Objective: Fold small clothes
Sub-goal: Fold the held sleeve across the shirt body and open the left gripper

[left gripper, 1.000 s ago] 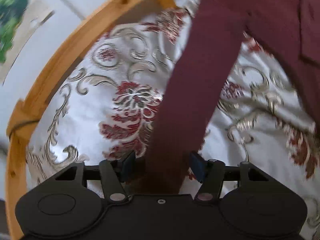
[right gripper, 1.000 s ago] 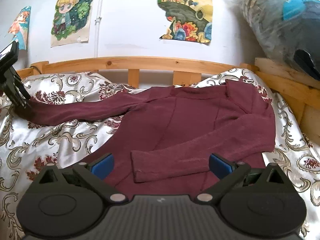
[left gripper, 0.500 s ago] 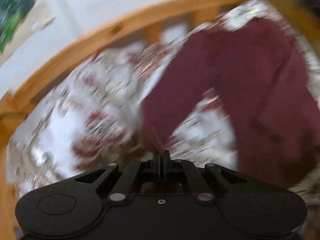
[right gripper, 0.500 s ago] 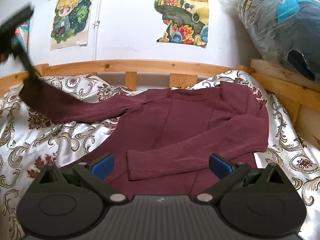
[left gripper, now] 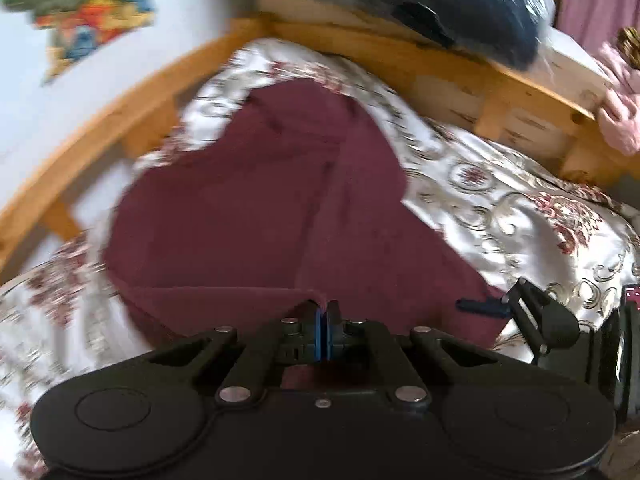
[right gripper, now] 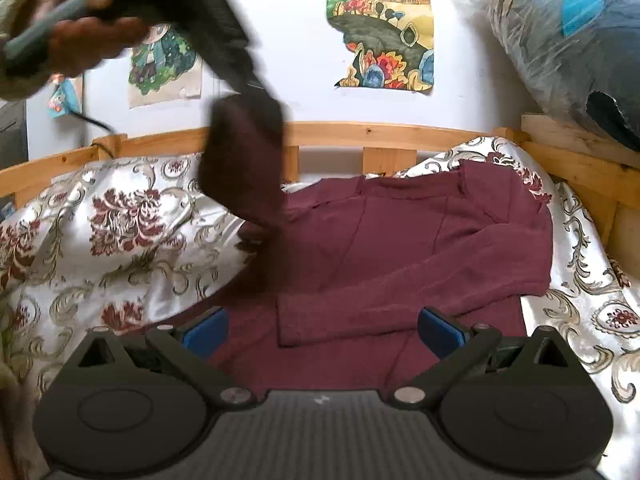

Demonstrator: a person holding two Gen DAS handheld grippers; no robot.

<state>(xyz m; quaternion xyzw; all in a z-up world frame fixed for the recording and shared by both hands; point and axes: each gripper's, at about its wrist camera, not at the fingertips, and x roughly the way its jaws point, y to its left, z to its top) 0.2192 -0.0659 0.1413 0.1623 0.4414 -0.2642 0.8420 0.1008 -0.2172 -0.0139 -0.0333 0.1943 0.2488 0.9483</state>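
A maroon long-sleeved top (right gripper: 420,236) lies spread on a floral satin bedspread (right gripper: 120,232), one sleeve folded across its front. Its other sleeve (right gripper: 244,168) hangs lifted in the air, pinched at the cuff by my left gripper (right gripper: 256,92), which is blurred and held by a hand at the upper left. In the left wrist view that gripper (left gripper: 322,320) is shut on the sleeve cuff, above the top's body (left gripper: 260,220). My right gripper (right gripper: 322,332) stands open low over the top's hem, nothing between its blue pads (right gripper: 204,332).
A wooden bed frame (right gripper: 380,134) runs along the far and right sides. Cartoon posters (right gripper: 384,28) hang on the white wall. A large plastic-wrapped bundle (right gripper: 568,40) rests on the frame at the upper right. Something pink (left gripper: 620,120) lies past the frame in the left wrist view.
My left gripper closed on the sleeve cuff, then lifted it and swung it rightward over the top's body. The right gripper stayed open and drifted slightly.
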